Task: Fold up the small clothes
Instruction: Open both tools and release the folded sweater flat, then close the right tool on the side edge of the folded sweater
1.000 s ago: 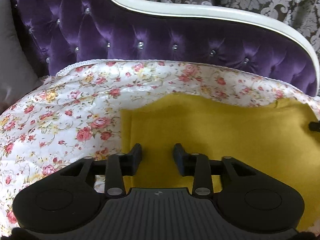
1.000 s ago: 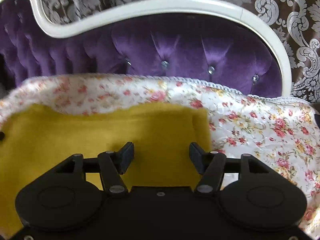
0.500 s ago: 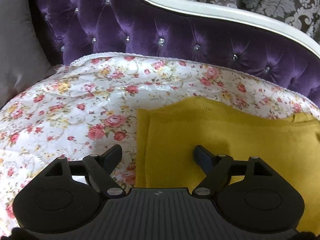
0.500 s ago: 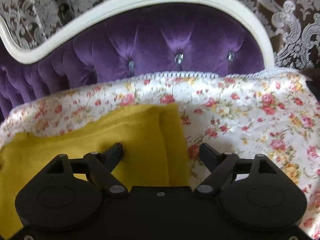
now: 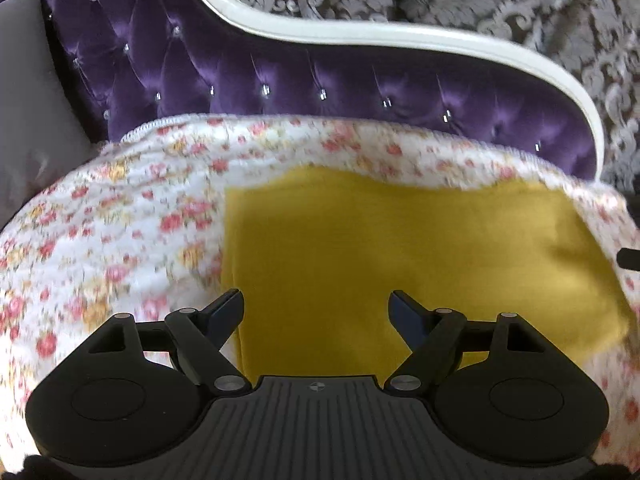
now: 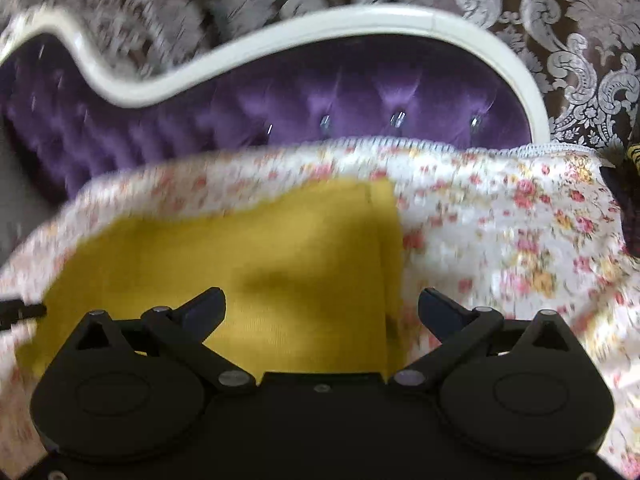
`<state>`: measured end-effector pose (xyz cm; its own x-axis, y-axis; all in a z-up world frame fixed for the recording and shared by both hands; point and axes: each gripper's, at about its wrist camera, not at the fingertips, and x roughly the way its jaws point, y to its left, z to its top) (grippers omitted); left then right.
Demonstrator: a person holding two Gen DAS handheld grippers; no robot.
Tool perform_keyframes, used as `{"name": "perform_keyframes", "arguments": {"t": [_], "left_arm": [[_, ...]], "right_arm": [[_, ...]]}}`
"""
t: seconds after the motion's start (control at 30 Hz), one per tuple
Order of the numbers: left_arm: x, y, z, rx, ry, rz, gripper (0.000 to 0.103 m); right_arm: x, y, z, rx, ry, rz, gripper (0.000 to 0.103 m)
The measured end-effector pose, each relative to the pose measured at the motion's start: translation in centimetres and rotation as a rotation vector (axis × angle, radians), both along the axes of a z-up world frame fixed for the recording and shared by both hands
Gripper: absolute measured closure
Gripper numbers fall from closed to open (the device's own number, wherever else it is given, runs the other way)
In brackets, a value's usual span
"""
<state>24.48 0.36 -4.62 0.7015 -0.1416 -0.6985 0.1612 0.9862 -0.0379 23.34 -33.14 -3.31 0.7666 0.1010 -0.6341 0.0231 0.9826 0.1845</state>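
Observation:
A mustard yellow cloth (image 5: 400,248) lies flat on a floral bedspread (image 5: 120,220). It also shows in the right wrist view (image 6: 260,256), with a folded strip along its right edge. My left gripper (image 5: 318,312) is open and empty over the cloth's near left corner. My right gripper (image 6: 322,308) is open and empty over the cloth's near right edge. The tip of the right gripper shows at the far right of the left wrist view (image 5: 630,258).
A purple tufted sofa back (image 5: 320,88) with a white curved frame (image 5: 400,40) stands behind the bedspread. A grey cushion (image 5: 32,100) sits at the left. Patterned curtains (image 6: 560,20) hang behind. A dark object (image 6: 628,200) lies at the bedspread's right edge.
Both grippers opened wide and let the cloth lie. They have pulled back and up, so more of the cloth and the sofa shows now.

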Motion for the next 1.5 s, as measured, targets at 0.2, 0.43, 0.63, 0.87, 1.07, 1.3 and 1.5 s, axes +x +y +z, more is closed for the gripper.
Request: {"name": "perform_keyframes", "arguments": {"t": [0.2, 0.43, 0.63, 0.87, 1.07, 1.3, 1.5], "left_arm": [[-1.5, -0.1, -1.9, 0.024, 0.074, 0.018, 0.025], [-2.4, 0.0, -3.4, 0.06, 0.097, 0.036, 0.023], [-2.5, -0.2, -3.4, 0.059, 0.089, 0.04, 0.021], [-3.1, 0.1, -3.2, 0.03, 0.083, 0.032, 0.021], [-3.2, -0.3, -3.5, 0.049, 0.064, 0.036, 0.017], [-3.2, -0.3, -3.6, 0.047, 0.056, 0.041, 0.016], [-3.1, -0.2, -3.6, 0.048, 0.064, 0.042, 0.016]], "right_arm": [[-1.4, 1.4, -2.6, -0.048, 0.085, 0.018, 0.0], [-2.0, 1.3, -4.4, -0.025, 0.122, -0.013, 0.0], [-2.4, 1.0, -4.6, 0.006, 0.114, -0.021, 0.0], [-3.0, -0.6, -3.0, 0.076, 0.0, 0.002, 0.0], [-1.0, -3.0, -2.3, 0.149, -0.096, 0.036, 0.0], [2.5, -5.7, -4.2, 0.255, -0.059, 0.049, 0.0], [3.6, -6.6, -6.0, 0.319, -0.04, 0.084, 0.001]]}}
